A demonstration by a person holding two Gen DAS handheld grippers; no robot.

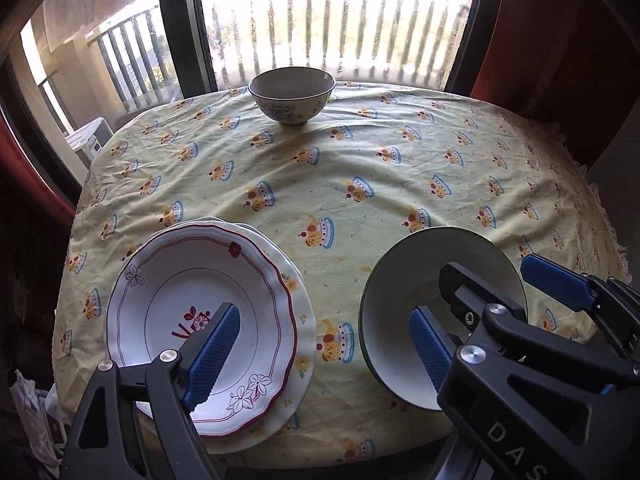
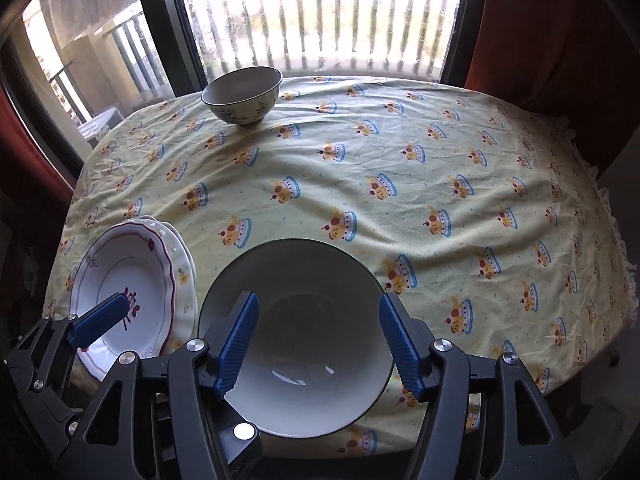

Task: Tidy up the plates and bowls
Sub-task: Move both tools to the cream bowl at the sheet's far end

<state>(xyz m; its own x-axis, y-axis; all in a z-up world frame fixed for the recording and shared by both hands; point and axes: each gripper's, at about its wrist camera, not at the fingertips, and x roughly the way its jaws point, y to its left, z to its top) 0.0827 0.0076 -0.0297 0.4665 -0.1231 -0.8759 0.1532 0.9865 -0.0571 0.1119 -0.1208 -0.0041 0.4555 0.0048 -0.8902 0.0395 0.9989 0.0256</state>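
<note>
A stack of white plates [image 1: 160, 292] with a red-rimmed floral plate on top sits at the near left of the table; it also shows in the right wrist view [image 2: 120, 272]. A large white bowl with a green rim [image 2: 296, 344] sits at the near middle, also in the left wrist view [image 1: 396, 280]. A small patterned bowl [image 1: 291, 96] stands at the far edge, also seen from the right wrist [image 2: 242, 96]. My left gripper [image 1: 320, 360] is open, hovering between the plates and the big bowl. My right gripper [image 2: 320, 344] is open above the big bowl, fingers apart over its hollow.
The table wears a yellow cloth [image 1: 360, 168] with a printed pattern. A window with balcony railings [image 1: 340, 20] stands behind the far edge. Red curtains [image 1: 560, 40] hang at the right. The table edge drops off at the near side and at the right.
</note>
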